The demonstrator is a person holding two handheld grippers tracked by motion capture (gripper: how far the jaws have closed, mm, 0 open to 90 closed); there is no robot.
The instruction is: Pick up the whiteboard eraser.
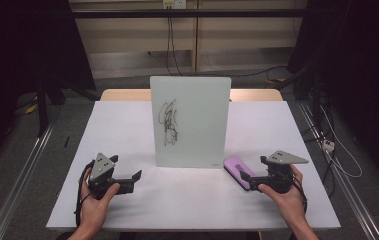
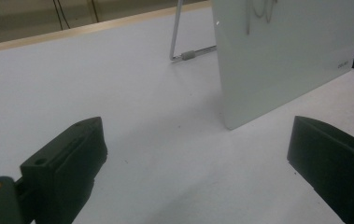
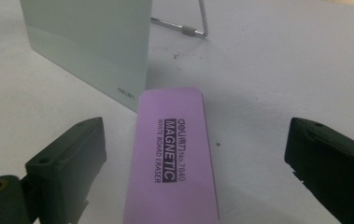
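Here, field notes, biggest thing down to smallest:

Desk (image 1: 127, 130): white top, carries everything.

Whiteboard (image 1: 190, 122): upright on a wire stand near the middle of the desk, black scribble on its face. Judged to be what the eraser is meant for.

Left gripper (image 1: 133, 177): left of the board's lower corner, apart from it, pointed toward it. Jaws spread, nothing but bare desk between them in the left gripper view.

Right gripper (image 1: 247, 176): at the near end of the eraser. Jaws spread wide to either side of it, pads not touching it in the right gripper view.

Eraser (image 3: 172, 158): purple magnetic whiteboard eraser, flat on the desk just beside the board's lower right corner.

Key relation: the eraser's long axis runs straight out from the right gripper, between the jaws, far end toward the board. The jaws sit across its short width.

Nearer hand: the right; the left is well apart from the eraser, across the board's base.

Next move, as judged: closing on the long sides should take it squarely.
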